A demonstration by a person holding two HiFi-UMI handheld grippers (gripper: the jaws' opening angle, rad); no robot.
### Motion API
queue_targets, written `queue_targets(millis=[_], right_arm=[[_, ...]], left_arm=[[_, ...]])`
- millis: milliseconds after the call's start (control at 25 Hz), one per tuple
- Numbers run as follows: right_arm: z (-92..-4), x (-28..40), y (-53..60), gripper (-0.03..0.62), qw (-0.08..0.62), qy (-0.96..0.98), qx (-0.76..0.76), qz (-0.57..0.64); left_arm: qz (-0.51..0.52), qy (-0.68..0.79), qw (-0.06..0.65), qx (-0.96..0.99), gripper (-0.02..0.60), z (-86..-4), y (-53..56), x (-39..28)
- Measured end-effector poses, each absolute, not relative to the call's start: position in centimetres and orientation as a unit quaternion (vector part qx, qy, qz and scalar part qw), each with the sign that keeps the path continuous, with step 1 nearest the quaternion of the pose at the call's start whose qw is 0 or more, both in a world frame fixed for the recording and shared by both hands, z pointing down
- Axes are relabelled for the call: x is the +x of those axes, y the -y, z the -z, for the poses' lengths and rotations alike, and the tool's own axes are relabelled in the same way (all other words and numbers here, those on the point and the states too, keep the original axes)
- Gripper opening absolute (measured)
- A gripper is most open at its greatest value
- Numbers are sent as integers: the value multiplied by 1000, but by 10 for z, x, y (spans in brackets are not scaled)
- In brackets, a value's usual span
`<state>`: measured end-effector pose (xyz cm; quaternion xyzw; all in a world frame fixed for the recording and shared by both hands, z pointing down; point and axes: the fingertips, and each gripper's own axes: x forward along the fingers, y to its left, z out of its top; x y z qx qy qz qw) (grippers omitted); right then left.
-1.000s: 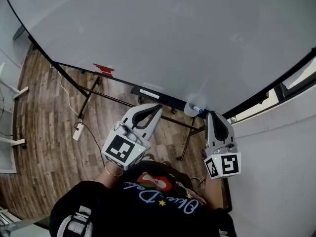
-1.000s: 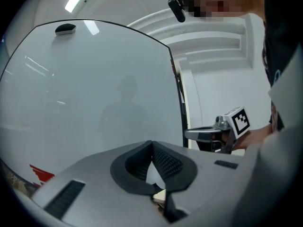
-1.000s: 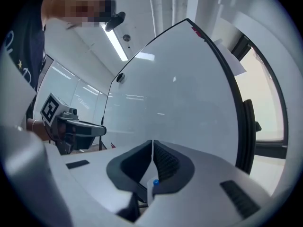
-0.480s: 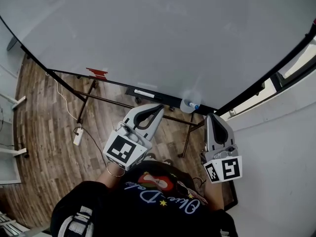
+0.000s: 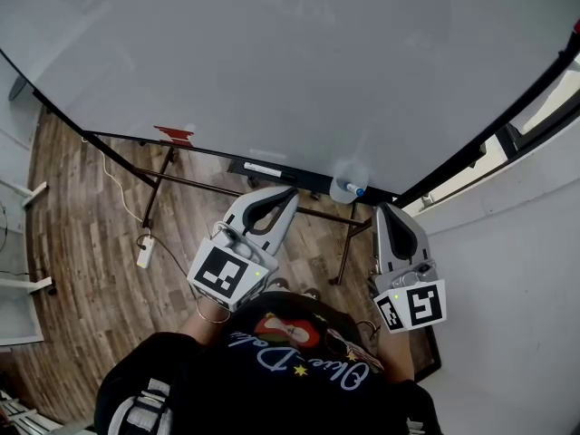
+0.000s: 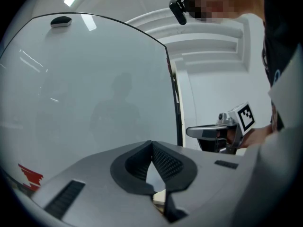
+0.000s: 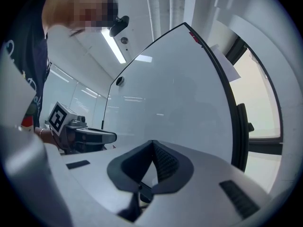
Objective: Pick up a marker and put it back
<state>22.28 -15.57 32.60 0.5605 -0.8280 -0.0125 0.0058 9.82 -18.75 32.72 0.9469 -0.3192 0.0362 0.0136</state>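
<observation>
A marker with a blue cap (image 5: 357,191) lies in a round clear holder (image 5: 343,191) on the whiteboard's tray. In the head view my right gripper (image 5: 381,208) points at the board, its tips a little below and right of the holder, apart from it. Its jaws are shut with nothing between them, as the right gripper view (image 7: 152,142) shows too. My left gripper (image 5: 288,193) hangs level to the left of the holder. It is shut and holds nothing, also in the left gripper view (image 6: 152,143).
The big whiteboard (image 5: 299,62) fills the upper part of the head view. On its black tray (image 5: 299,178) lies a white bar (image 5: 263,168), with a red piece (image 5: 174,134) further left. Metal stand legs (image 5: 163,181), a cable and a wooden floor (image 5: 82,243) are below; a white wall (image 5: 507,270) stands at the right.
The head view has shifted slightly. The marker stays in its holder, and both grippers hold almost the same places, the right tips now a bit further from the holder.
</observation>
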Motion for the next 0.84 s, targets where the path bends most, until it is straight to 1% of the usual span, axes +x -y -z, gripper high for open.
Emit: queue_targets(millis=[840], right_arm=[[-325,228,159,0,6,828,561,19]], left_arm=[[-34,320,8,947,3,-326,190,102]])
